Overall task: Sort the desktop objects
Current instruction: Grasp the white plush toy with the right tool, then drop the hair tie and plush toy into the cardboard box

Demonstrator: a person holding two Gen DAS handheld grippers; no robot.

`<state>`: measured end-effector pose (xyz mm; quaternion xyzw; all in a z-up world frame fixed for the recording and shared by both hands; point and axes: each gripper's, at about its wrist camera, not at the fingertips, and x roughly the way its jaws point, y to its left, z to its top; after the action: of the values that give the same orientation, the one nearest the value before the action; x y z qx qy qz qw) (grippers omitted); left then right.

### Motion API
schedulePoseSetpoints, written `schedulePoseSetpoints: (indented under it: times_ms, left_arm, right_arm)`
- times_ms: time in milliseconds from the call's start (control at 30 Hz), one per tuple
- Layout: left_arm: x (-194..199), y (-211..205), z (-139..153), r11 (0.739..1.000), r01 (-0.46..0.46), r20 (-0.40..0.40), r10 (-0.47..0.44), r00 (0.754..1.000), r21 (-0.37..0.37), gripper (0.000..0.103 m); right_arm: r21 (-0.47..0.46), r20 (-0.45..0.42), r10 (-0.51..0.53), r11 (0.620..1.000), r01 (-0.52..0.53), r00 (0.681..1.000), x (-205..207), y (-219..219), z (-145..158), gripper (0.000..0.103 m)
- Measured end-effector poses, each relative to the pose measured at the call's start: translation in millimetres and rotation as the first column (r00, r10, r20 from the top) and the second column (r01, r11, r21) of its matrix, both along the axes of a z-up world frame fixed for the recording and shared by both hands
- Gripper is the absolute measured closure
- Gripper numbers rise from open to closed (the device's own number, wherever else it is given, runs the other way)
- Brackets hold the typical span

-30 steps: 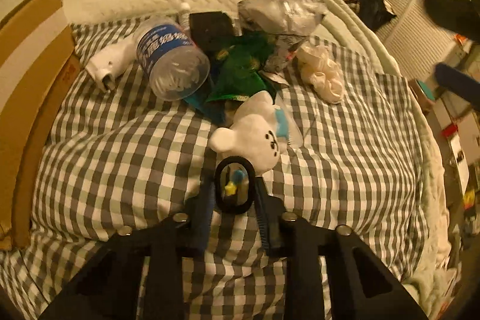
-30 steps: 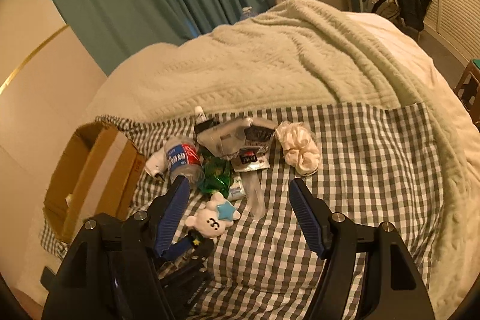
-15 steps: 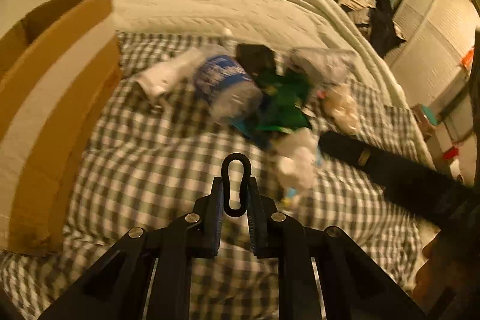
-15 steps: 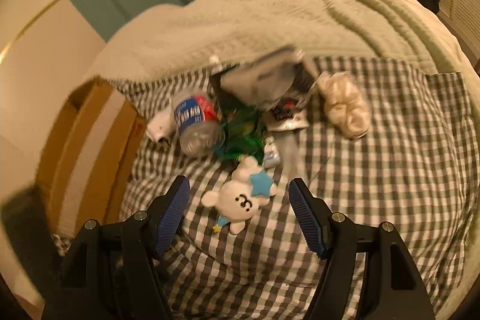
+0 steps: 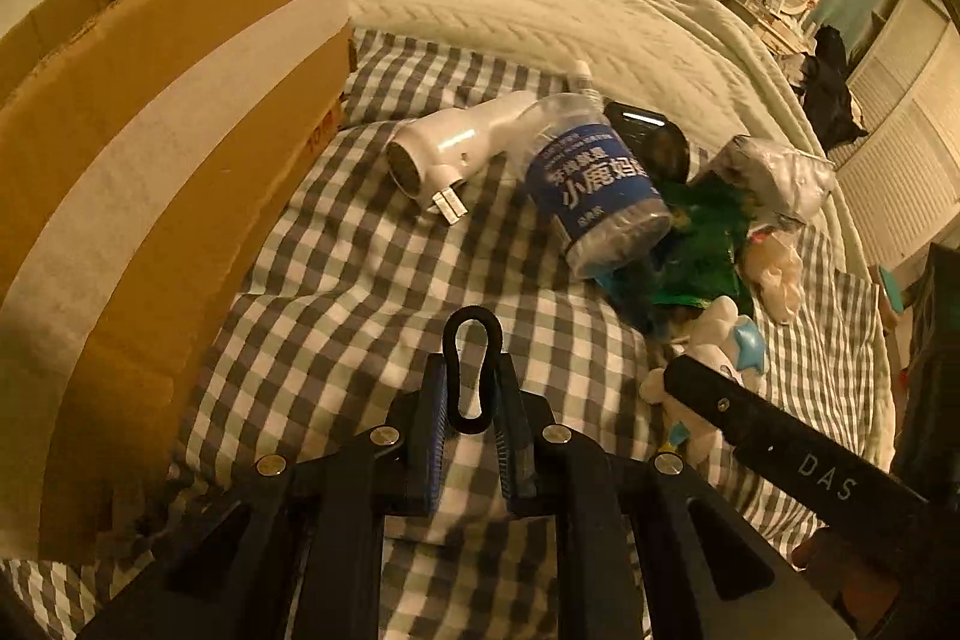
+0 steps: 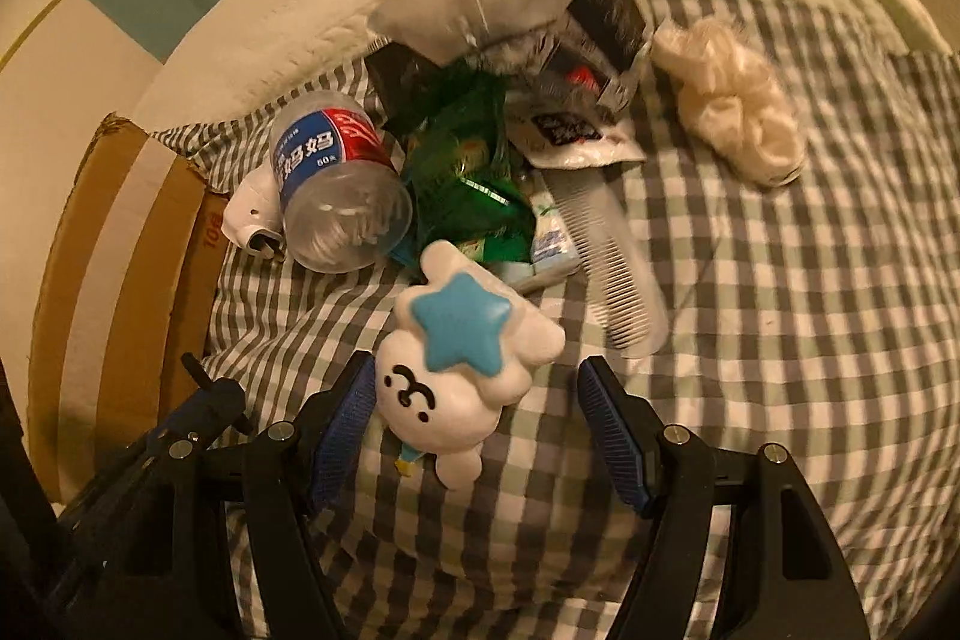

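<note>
sorting is judged barely begun: a black ring is clamped by the left gripper near the cardboard box; the plush toy sits ungrasped between the spread jaws of the right gripper, the pile unsorted.

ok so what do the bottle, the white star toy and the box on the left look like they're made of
Bottle: clear thin plastic, glossy; you can see through its base, with a printed blue and red label.
White star toy: looks like smooth moulded vinyl or soft rubber, satin sheen, not fuzzy; hard to be sure.
Box: brown corrugated cardboard, matte, torn edge, pale tape strip.
</note>
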<state>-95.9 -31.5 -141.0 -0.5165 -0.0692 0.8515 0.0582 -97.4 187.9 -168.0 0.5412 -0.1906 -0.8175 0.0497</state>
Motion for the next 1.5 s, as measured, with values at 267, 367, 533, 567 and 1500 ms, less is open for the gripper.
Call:
schedulePoseSetpoints:
  times_ms: [267,367,533,567,1500]
  left_arm:
    - [2,-10,6,1.000,-0.021,-0.012,0.021,1.000,0.013,0.088]
    - [7,-9,16,1.000,-0.020,-0.033,0.020,0.999,0.020,0.088]
    - [17,-11,39,0.999,-0.015,-0.076,0.018,0.997,0.041,0.088]
    - [17,-11,45,0.999,-0.016,-0.083,0.020,0.996,0.042,0.088]
    - [-14,-202,158,0.987,-0.155,-0.063,0.153,0.986,-0.030,0.088]
  right_arm:
    - [0.029,-0.032,0.067,0.997,-0.066,0.997,1,-10,5,0.062]
    - [0.030,-0.058,0.074,0.997,-0.073,0.996,9,-9,14,0.062]
    - [0.035,-0.127,0.087,0.996,-0.084,0.988,23,-9,45,0.062]
    - [0.031,-0.143,0.090,0.996,-0.087,0.986,24,-11,54,0.062]
    - [0.031,-0.331,0.461,0.877,-0.479,0.823,17,-219,162,0.062]
